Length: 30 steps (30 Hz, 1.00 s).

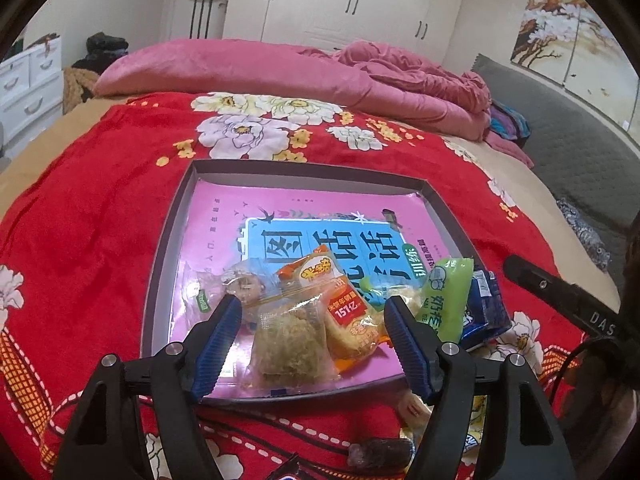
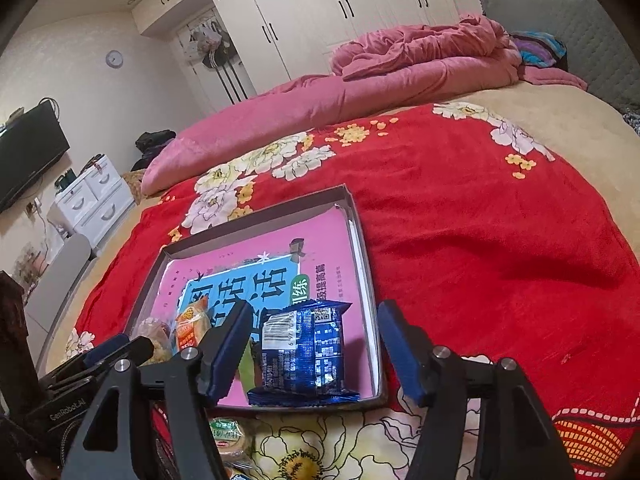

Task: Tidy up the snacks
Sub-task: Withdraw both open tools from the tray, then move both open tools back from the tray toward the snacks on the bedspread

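A shallow grey cardboard box (image 1: 168,236) lined with a pink printed sheet is lying on a red floral blanket (image 1: 100,200) spread over the bed. Snack packets are gathering along the box's near edge. The left gripper (image 1: 314,344) is hovering over that edge with its jaws released, the blue pads (image 1: 218,340) standing apart on either side of a clear packet of brownish shredded snack (image 1: 286,348) and an orange packet with a red label (image 1: 352,320), touching neither firmly that can be seen. Left of these, a clear packet holding a round pastry (image 1: 240,284) is lying in the box; to the right, a pale green packet (image 1: 448,296) is leaning beside a dark blue foil packet (image 1: 482,304).

The right gripper (image 2: 312,356) is hanging over the box's near right corner, its jaws likewise released, with the dark blue foil packet (image 2: 304,352) sitting between them, free of the right pad; whether the left pad touches it cannot be told. More wrapped snacks (image 2: 230,436) are lying on the blanket just outside the box's near wall. A crumpled pink quilt (image 2: 400,64) is sitting at the far side of the bed.
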### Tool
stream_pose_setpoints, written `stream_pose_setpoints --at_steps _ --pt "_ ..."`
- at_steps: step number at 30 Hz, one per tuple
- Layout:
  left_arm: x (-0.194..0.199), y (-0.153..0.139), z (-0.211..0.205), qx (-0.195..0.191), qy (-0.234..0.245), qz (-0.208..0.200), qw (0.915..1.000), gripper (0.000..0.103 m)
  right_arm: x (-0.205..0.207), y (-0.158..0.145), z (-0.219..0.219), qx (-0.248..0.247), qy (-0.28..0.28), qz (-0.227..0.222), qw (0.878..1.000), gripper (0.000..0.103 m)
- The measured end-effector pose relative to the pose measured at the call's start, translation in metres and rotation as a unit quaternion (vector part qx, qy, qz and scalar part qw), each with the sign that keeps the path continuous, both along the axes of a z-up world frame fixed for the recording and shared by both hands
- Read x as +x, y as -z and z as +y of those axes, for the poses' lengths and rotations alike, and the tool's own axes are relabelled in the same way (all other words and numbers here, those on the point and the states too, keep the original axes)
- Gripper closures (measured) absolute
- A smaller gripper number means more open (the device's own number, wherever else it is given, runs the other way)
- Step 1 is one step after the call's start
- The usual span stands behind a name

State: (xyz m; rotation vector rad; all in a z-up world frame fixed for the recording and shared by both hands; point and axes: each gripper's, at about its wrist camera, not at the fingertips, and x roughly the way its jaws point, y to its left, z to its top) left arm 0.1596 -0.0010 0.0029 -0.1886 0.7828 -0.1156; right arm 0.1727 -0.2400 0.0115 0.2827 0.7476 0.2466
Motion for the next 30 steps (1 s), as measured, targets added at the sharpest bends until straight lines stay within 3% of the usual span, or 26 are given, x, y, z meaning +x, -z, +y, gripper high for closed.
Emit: stream_pose_setpoints --at_steps 7,30 --pt "-0.003 0.000 0.000 0.003 0.000 0.002 1.0000 0.027 -0.007 -0.010 0.004 -0.006 -0.019 -0.028 0.999 0.034" --pt "-0.021 0.002 -0.004 0.016 0.015 0.013 0.9997 0.027 -0.024 -0.016 0.013 -0.032 -0.070 -0.049 0.996 0.031"
